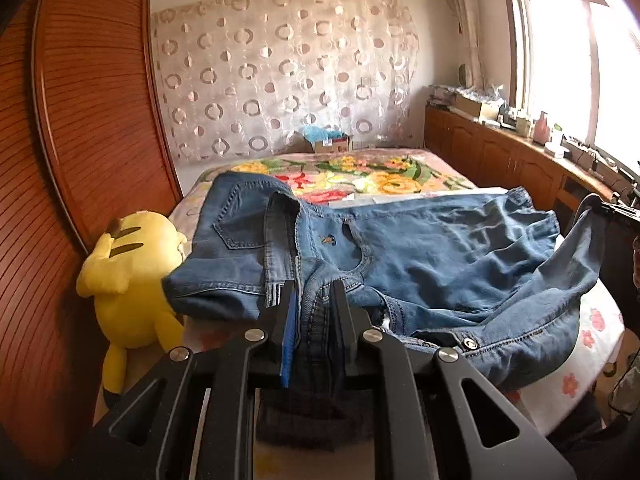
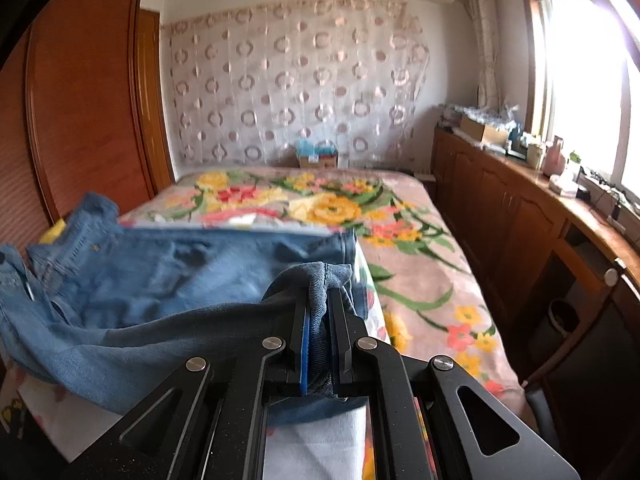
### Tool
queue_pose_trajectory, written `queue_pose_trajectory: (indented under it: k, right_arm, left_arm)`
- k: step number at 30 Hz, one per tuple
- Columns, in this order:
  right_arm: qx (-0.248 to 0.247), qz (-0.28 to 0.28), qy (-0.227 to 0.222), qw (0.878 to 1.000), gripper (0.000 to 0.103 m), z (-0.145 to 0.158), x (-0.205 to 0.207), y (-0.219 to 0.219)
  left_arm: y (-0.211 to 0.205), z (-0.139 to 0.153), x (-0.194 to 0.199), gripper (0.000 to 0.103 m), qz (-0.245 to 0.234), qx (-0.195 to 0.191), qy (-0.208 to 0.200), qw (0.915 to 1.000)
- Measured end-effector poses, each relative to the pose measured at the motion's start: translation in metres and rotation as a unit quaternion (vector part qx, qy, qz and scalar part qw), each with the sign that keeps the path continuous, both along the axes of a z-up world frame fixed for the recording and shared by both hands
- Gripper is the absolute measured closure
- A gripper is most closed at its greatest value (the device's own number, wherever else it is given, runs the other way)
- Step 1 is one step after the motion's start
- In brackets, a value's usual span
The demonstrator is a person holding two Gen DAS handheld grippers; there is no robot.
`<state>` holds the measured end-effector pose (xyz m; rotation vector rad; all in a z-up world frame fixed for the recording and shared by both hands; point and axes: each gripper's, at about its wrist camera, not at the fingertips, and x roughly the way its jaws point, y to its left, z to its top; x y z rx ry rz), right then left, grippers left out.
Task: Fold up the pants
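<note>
On floral bed (image 2: pixel 420 248), jeans (image 1: pixel 420 248); both grippers' fingers (image 1: pixel 344 300) (image 2: pixel 340 312) clamped on denim; wooden wardrobe (image 1: pixel 80 120) beside.

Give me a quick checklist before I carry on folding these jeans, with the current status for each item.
1. Left gripper clamped on the jeans at the waistband: ok, denim sits between the jaws.
2. Right gripper clamped on a hem end: ok, fabric is pinched between the jaws.
3. Jeans lying flat: not ok, the legs are wrinkled and the near edge is lifted.
4. Legs stacked evenly: cannot tell, the right wrist view is blurred.
5. Yellow plush toy away from the fabric: not ok, it sits right against the waistband corner.
6. Room on the floral blanket beyond: ok.
</note>
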<state>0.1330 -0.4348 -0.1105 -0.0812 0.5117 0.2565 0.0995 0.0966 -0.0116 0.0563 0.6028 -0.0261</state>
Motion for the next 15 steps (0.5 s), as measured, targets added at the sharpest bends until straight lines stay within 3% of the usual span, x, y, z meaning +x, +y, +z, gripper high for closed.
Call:
queue_pose_trajectory:
  k: [4,11,15]
  right_arm:
    - [0.008,-0.002,0.008,1.000,0.096,-0.013,0.010,-0.003]
    - [0.017,-0.004,-0.019,1.000,0.096,0.015,0.028,-0.006]
    - [0.009,-0.010,-0.017,1.000,0.096,-0.001,0.047,0.008]
  left_arm:
    - [0.004,-0.002,0.016,0.086,0.006,-0.001,0.008,1.0000]
    - [0.009,0.013,0.056,0.086,0.008,0.006,0.002,0.9999]
    - [0.011,0.017,0.086,0.086,0.008,0.013,0.007,0.9999]
